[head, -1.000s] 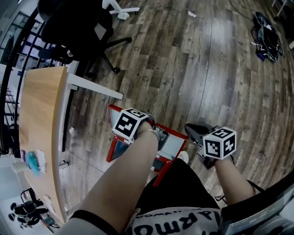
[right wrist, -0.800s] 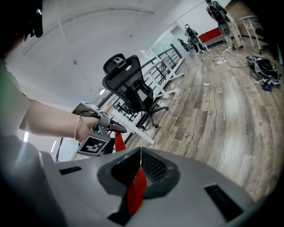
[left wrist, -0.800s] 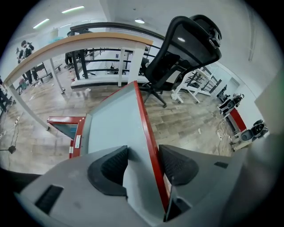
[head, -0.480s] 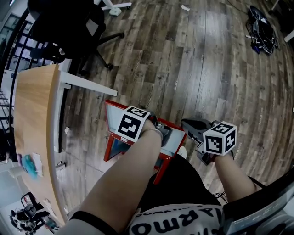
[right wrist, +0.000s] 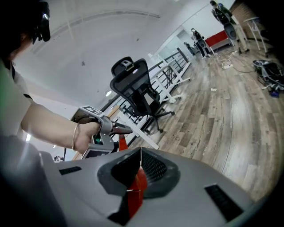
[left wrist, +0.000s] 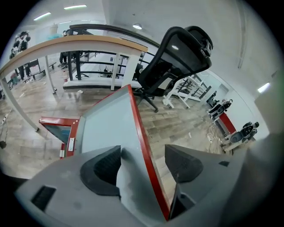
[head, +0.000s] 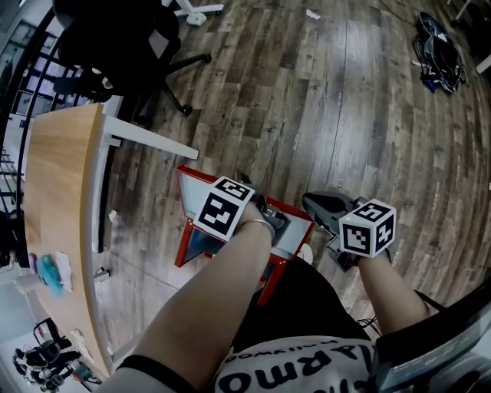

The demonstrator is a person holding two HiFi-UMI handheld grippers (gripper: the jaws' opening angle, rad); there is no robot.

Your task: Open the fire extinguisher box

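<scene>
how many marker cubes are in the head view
2. One marker cube sits on the left gripper over the red box; the other sits on the right gripper at the box's right end. None looks hidden.

A plank floor (head: 345,115) of grey-brown wood fills most of the head view. At the left stands a table (head: 65,199) with a pale wooden top and white legs. A teal thing (head: 47,272) lies on its near end, beside some white paper. A black office chair (head: 123,38) stands at the table's far end, its wheeled base on the floor. Just beyond it shows a white wheeled base (head: 196,14). A black railing (head: 23,84) runs along the table's outer side. A dark bundle of cables (head: 439,57) lies on the floor at the far right, well apart from a white scrap (head: 311,14).
</scene>
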